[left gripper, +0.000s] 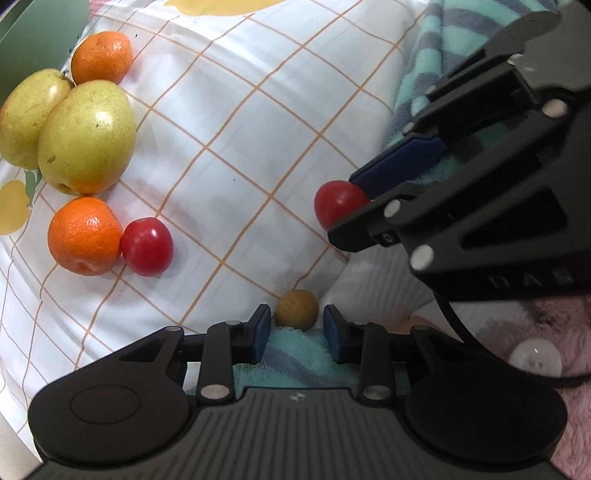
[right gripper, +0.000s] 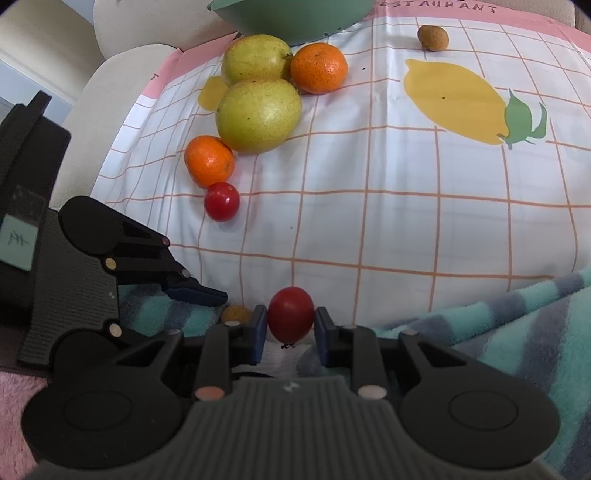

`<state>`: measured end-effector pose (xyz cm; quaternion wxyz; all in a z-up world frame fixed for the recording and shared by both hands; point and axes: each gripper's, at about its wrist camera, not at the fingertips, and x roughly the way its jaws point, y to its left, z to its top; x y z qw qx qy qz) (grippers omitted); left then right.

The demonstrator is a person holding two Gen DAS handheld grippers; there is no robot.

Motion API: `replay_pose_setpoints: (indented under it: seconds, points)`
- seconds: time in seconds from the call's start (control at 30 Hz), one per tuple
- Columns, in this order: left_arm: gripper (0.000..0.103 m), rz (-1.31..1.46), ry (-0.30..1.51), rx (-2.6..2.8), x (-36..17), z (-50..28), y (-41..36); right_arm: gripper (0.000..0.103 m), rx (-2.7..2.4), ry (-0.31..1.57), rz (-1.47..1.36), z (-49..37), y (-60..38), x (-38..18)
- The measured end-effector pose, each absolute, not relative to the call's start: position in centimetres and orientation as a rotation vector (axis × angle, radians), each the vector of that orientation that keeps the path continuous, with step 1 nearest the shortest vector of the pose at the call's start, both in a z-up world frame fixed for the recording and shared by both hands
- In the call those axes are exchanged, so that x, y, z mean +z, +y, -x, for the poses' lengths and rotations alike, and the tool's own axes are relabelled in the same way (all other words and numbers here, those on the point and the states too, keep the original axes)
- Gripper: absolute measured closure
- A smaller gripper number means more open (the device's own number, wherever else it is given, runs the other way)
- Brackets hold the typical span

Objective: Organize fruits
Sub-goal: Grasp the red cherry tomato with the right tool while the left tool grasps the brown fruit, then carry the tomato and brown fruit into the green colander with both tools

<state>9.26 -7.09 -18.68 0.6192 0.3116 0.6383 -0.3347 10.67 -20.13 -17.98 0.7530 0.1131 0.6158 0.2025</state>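
My right gripper (right gripper: 290,326) is shut on a red cherry tomato (right gripper: 291,314) at the cloth's near edge; it also shows in the left wrist view (left gripper: 340,203). My left gripper (left gripper: 296,326) is open, with a small brown longan (left gripper: 296,308) just ahead between its fingertips, apart from both pads. The longan also shows in the right wrist view (right gripper: 236,314). Two green-yellow pears (right gripper: 258,114), two oranges (right gripper: 208,160) and a second cherry tomato (right gripper: 221,201) lie grouped on the checked cloth (right gripper: 406,221). Another longan (right gripper: 433,37) lies far right.
A green bowl (right gripper: 291,14) stands at the cloth's far edge behind the pears. A striped teal blanket (right gripper: 498,332) covers the near side, and a pink fluffy surface (left gripper: 554,317) lies to the right of it.
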Motion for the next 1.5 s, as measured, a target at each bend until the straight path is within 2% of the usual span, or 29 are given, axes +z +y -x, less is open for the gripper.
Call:
replay_pose_setpoints:
  seconds: [0.2,0.57,1.5]
  points:
    - [0.074,-0.704,1.480,-0.761,-19.1,-9.9,-8.0,0.079,0.442,1.345,-0.236,-10.7,-20.0,-18.1]
    - [0.075,-0.654,1.365,-0.700,-17.5,-8.7,-7.2,0.079,0.445,1.321,-0.195,-10.4,-19.7,-17.6]
    - [0.075,-0.333,1.051,-0.422,-6.4,-9.8,-2.0,0.079,0.394,1.104,-0.075,-9.0,-20.0,-12.4]
